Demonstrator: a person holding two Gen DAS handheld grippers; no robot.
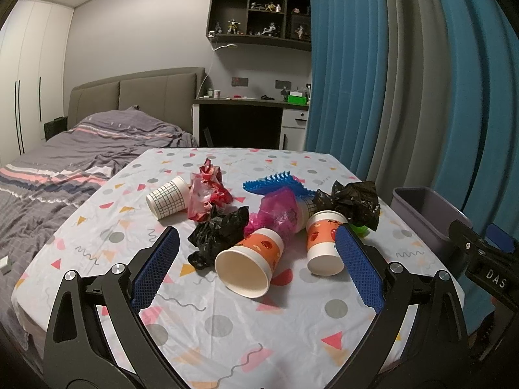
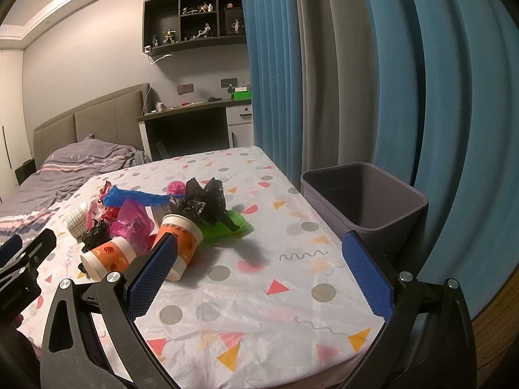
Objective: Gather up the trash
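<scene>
Trash pile dead ahead of the left gripper (image 1: 258, 249), jaws spread wide, nothing between the blue pads, hovering above the table (image 1: 246, 330). Nearest: orange cup (image 1: 249, 261) on its side, mouth toward the camera, just past the fingertips and between them. Second orange cup (image 1: 324, 243) lies just inside the right pad, mouth also toward the camera. Black bag (image 1: 217, 235) crumpled left of the first cup, touching it. Pink bag (image 1: 280, 212) behind, between the two cups. Second black bag (image 1: 355, 202) further right, above the second cup. Grid cup (image 1: 167, 197) on its side, ahead-left, beside a red wrapper (image 1: 209, 191). Blue comb (image 1: 274, 183) at the far side of the pile. Bin (image 1: 428, 214) off to the right past the table edge; part of the right gripper (image 1: 480, 256) shows in front of it. Right wrist view: right gripper (image 2: 259, 249) also wide open, empty, over bare tablecloth. Pile sits ahead-left; second orange cup (image 2: 180, 240) is partly hidden behind the left pad, first orange cup (image 2: 108, 254) further left. Second black bag (image 2: 204, 202) on top of a green item (image 2: 227, 228), straight ahead. Bin (image 2: 363, 201) ahead-right, beside the table, looks empty. Left gripper's body (image 2: 22, 265) at the far left edge.
</scene>
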